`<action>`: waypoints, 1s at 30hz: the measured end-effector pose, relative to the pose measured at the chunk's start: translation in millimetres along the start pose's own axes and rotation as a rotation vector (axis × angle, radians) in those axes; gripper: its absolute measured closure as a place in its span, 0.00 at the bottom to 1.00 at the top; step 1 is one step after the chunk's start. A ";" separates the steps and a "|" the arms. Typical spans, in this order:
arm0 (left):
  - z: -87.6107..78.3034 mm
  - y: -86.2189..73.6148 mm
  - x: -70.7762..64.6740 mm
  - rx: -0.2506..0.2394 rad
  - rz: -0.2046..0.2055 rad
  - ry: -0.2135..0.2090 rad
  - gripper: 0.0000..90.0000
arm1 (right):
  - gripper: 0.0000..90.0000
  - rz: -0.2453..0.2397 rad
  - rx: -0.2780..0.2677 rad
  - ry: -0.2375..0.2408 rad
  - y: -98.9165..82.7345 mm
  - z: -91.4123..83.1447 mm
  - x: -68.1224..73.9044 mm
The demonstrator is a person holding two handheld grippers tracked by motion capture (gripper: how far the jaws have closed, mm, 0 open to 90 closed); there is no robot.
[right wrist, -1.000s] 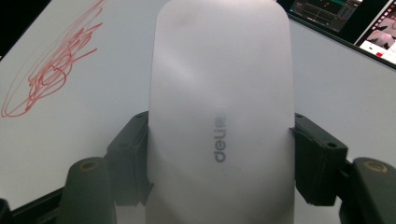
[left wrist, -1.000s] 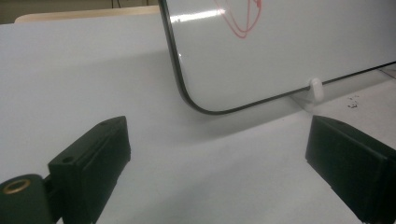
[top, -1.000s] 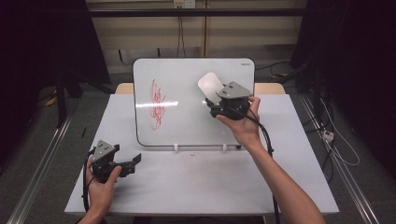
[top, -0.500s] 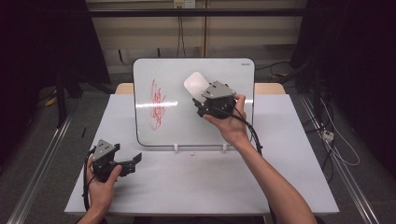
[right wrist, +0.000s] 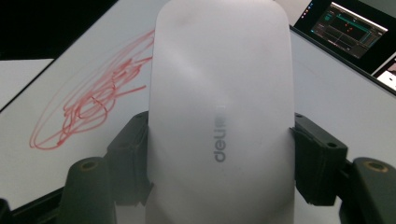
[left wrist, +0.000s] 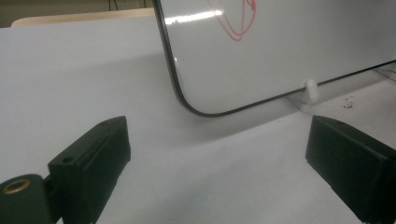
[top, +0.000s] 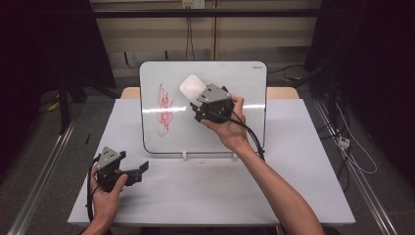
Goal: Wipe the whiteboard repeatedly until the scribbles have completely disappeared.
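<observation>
A whiteboard (top: 235,127) stands upright on a small stand at the middle of the table, with a red scribble (top: 164,108) on its left half. My right gripper (top: 195,93) is shut on a white eraser (top: 191,87), held against the board just right of the scribble. In the right gripper view the eraser (right wrist: 219,112) sits between both jaws, the red scribble (right wrist: 93,102) to its left. My left gripper (top: 139,171) rests on the table at the front left, jaws wide open and empty, pointing toward the board's lower left corner (left wrist: 187,100).
The white table (top: 303,161) has bare surface to the right of and in front of the board. A small white stand foot (top: 185,154) props the board's lower edge. Cables trail from both grippers. Dark floor and metal rails flank the table.
My right gripper has carried the eraser leftward across the board, closer to the red scribble. The left gripper has stayed in place.
</observation>
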State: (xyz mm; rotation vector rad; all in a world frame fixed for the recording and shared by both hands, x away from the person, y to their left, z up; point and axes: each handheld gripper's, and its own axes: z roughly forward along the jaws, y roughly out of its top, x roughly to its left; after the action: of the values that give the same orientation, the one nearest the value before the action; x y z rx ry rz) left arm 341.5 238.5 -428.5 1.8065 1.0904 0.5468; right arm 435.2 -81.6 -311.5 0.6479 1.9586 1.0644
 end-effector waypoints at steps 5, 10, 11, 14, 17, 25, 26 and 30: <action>0.0 0.0 0.3 -0.003 0.000 -0.003 0.07 | 0.35 -0.023 -0.002 0.005 8.5 6.3 6.1; -0.1 -0.2 0.6 -0.003 0.000 -0.009 0.07 | 0.35 -0.032 0.008 -0.002 11.7 18.8 9.0; -0.2 -0.2 0.2 -0.003 0.000 -0.009 0.07 | 0.35 -0.034 0.008 -0.002 12.4 20.2 10.0; 0.2 -0.3 -0.3 0.004 0.006 -0.010 0.07 | 0.35 -0.040 0.007 0.003 15.6 23.5 13.5; 0.6 -0.3 -0.5 0.004 0.003 -0.011 0.07 | 0.35 -0.061 0.014 -0.004 18.1 27.4 13.9; 2.5 -0.5 -2.5 0.012 0.012 -0.016 0.07 | 0.35 -0.065 0.009 -0.009 26.8 35.4 14.9; 2.5 -0.7 -2.5 0.013 0.013 -0.016 0.07 | 0.35 -0.069 0.012 -0.006 27.9 36.8 15.3; 0.8 -0.7 -2.0 0.007 0.011 -0.014 0.07 | 0.35 -0.080 0.016 -0.006 31.5 43.6 18.4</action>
State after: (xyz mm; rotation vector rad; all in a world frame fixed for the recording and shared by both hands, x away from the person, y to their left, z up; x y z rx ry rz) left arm 340.8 236.5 -429.3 1.8212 1.0750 0.5368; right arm 463.3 -32.5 -306.3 0.5754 1.9731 0.9975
